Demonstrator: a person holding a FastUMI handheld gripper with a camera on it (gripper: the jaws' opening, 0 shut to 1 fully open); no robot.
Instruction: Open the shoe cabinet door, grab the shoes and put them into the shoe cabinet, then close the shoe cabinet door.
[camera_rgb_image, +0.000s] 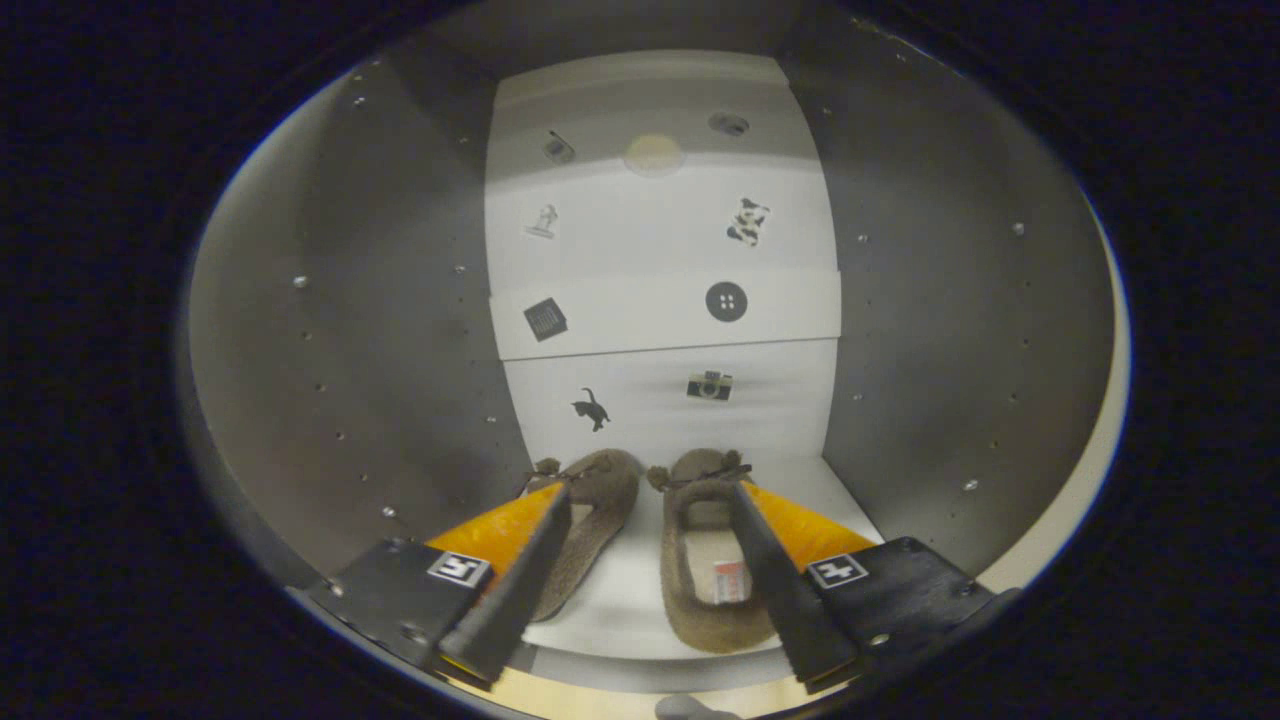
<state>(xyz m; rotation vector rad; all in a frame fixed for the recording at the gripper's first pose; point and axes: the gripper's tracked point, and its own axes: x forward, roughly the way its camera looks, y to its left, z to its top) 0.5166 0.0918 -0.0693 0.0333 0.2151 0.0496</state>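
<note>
Brown and fuzzy, two slippers lie side by side on the white floor of the shoe cabinet (330, 330), toes toward the back wall. Going from the left: the grey left side wall of the cabinet carries rows of small holes. Next comes the left finger, which covers the outer edge of the left slipper (590, 520). This slipper is a little tilted, with its heel toward the left finger. A strip of bare white floor separates it from the right slipper (705, 560), which lies straight, shows a small label inside its opening, and has its outer edge hidden under the right finger. The gripper (650, 495) has its jaws spread wide, holding nothing; both slippers sit between and just ahead of the fingers. Beyond the slippers, the white back wall (660, 260) carries small stickers, among them a cat and a camera. Last comes the grey right side wall.
</note>
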